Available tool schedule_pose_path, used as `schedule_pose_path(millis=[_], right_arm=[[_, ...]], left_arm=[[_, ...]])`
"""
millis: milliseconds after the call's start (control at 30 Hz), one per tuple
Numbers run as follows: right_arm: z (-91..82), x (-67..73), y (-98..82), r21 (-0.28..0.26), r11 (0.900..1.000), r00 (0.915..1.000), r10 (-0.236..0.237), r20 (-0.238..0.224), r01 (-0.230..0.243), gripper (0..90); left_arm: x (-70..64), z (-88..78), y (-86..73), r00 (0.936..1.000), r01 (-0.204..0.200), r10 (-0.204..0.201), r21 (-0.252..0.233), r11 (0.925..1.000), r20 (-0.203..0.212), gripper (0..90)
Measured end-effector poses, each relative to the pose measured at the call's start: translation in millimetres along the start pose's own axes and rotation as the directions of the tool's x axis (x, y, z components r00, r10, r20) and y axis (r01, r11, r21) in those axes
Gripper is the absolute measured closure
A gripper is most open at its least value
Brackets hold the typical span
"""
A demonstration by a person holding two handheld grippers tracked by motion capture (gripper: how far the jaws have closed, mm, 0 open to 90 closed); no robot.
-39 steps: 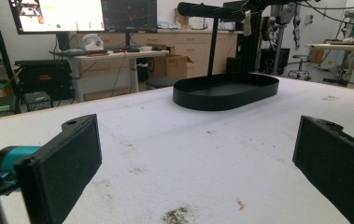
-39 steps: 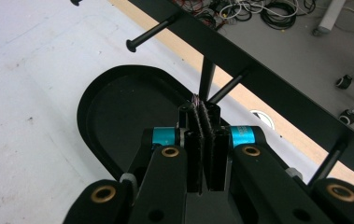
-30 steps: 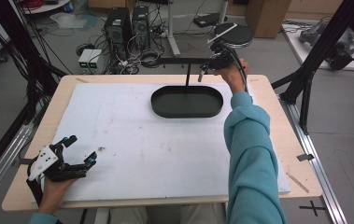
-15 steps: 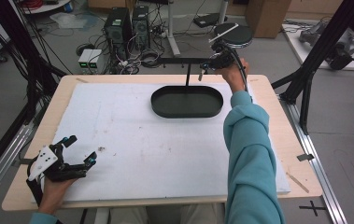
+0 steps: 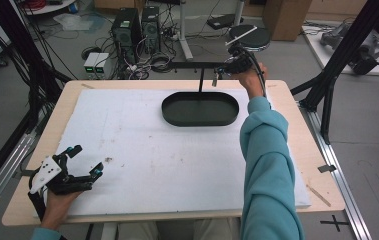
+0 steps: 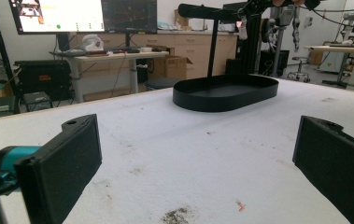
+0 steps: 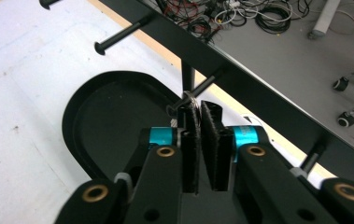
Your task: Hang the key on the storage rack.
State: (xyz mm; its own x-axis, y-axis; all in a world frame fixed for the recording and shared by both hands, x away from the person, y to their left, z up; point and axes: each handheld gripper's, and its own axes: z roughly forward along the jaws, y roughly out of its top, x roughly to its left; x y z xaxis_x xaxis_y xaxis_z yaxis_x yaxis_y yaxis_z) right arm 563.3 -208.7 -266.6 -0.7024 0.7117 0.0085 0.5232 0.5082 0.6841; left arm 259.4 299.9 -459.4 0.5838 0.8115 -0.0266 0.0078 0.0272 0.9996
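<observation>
A black stand has an oval tray base and a post that carries a horizontal bar with pegs along it. At the bar's right end my right gripper is held up. In the right gripper view its jaws are shut on a small metal key ring, which sits at the tip of one peg. A small pale piece hangs below the bar there. My left gripper rests at the table's front left, open with nothing between its jaws.
A white foam sheet covers the wooden table. Two more pegs stick out from the bar further left. Computers and cables lie on the floor beyond the far edge. A black frame leg stands at the right.
</observation>
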Motion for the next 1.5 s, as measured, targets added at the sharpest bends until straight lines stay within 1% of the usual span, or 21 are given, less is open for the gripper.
schedule_pose_path(millis=[67,233,267,300,367,400,500,600,633,667,733,767,833,933,967,1033,1167,1200,1267,1467,1500], right_arm=[[-0.1,-2.1,-0.9,-0.002,1.000,1.0000,-0.008,0.002,0.008,83.7],[-1.0,-0.9,-1.2,0.008,1.000,1.0000,0.006,-0.003,-0.006,82.2],[-0.4,-1.6,-1.2,0.002,1.000,1.0000,-0.007,0.001,0.007,81.8],[-0.3,-1.1,-1.3,0.010,1.000,1.0000,-0.003,-0.003,0.003,81.5],[0.7,-1.6,-1.5,0.012,1.000,0.9999,-0.015,-0.004,0.015,81.0],[0.7,-0.6,-1.6,0.019,1.000,1.0000,-0.005,-0.004,0.006,81.0],[1.5,-0.2,-1.3,0.021,0.999,0.9997,-0.024,-0.005,0.024,80.8],[1.4,0.4,-1.4,0.026,1.000,0.9999,-0.016,-0.004,0.016,80.7],[1.2,1.6,-1.4,0.033,0.999,1.0000,-0.001,-0.003,0.001,80.7],[1.5,1.3,-1.4,0.032,0.999,1.0000,-0.003,-0.001,0.003,80.7],[3.1,-0.5,-1.3,0.020,0.999,0.9996,-0.028,0.003,0.028,80.7],[2.1,2.3,-1.4,0.037,0.999,0.9999,0.012,0.000,-0.012,80.7],[4.1,-1.0,-1.6,0.022,0.999,0.9997,-0.025,0.000,0.025,80.5],[4.6,-1.7,-2.2,0.025,0.999,0.9997,-0.026,-0.002,0.026,80.3],[4.1,-0.5,-2.5,0.035,0.999,0.9999,-0.010,0.000,0.010,80.3],[5.0,-1.7,-2.7,0.033,0.999,0.9995,-0.033,0.000,0.033,80.1],[6.2,-2.2,-4.0,0.044,0.998,0.9993,-0.037,-0.003,0.037,79.3],[6.4,-1.8,-4.3,0.050,0.998,0.9996,-0.029,-0.004,0.029,79.2],[6.9,-2.2,-4.7,0.050,0.998,0.9990,-0.044,-0.003,0.044,79.0],[4.5,2.3,-5.5,0.066,0.997,0.9986,-0.051,-0.013,0.051,78.0],[3.5,3.9,-6.8,0.055,0.996,0.9977,-0.066,-0.012,0.067,78.0]], left_arm=[[0.1,0.1,-0.1,1.0000,0.001,-0.001,-0.001,1.0000,0.001,1.7],[0.2,0.0,0.0,1.0000,0.002,-0.002,0.000,1.0000,0.002,1.7],[0.1,0.0,0.0,1.0000,0.001,-0.001,0.000,1.0000,0.001,1.7],[0.1,0.0,0.0,1.0000,0.001,-0.001,0.001,1.0000,0.002,1.7],[0.1,0.0,-0.1,1.0000,0.002,-0.002,0.001,1.0000,0.001,1.7],[0.2,-0.1,0.0,1.0000,0.003,-0.003,0.002,1.0000,0.002,1.7],[0.2,-0.1,0.0,1.0000,0.002,-0.002,0.002,1.0000,0.002,1.7],[0.2,0.0,0.0,1.0000,0.002,-0.002,0.001,1.0000,0.001,1.7],[0.2,-0.1,0.0,1.0000,0.002,-0.002,0.002,1.0000,0.002,1.7],[0.1,0.0,0.0,1.0000,0.003,-0.003,0.001,1.0000,0.001,1.7],[0.2,-0.1,0.1,1.0000,0.002,-0.002,0.002,1.0000,0.002,1.7],[0.2,-0.1,0.0,1.0000,0.003,-0.003,0.002,1.0000,0.002,1.7],[0.2,-0.1,0.0,1.0000,0.003,-0.003,0.002,1.0000,0.002,1.7],[0.1,-0.1,0.0,1.0000,0.003,-0.003,0.001,1.0000,0.001,1.7],[0.1,-0.1,0.0,1.0000,0.003,-0.003,0.001,1.0000,0.002,1.7],[0.1,0.0,0.0,1.0000,0.003,-0.003,0.001,1.0000,0.001,1.7],[0.2,-0.2,0.1,1.0000,0.002,-0.002,0.003,1.0000,0.002,1.7],[0.2,-0.1,0.0,1.0000,0.001,-0.001,0.002,1.0000,0.001,1.7],[0.3,-0.2,0.0,1.0000,0.001,-0.001,0.003,1.0000,0.002,1.7],[-0.1,0.0,0.0,1.0000,0.003,-0.003,0.000,1.0000,0.001,1.7],[0.0,0.0,0.0,1.0000,0.003,-0.003,0.000,1.0000,0.002,1.7]])
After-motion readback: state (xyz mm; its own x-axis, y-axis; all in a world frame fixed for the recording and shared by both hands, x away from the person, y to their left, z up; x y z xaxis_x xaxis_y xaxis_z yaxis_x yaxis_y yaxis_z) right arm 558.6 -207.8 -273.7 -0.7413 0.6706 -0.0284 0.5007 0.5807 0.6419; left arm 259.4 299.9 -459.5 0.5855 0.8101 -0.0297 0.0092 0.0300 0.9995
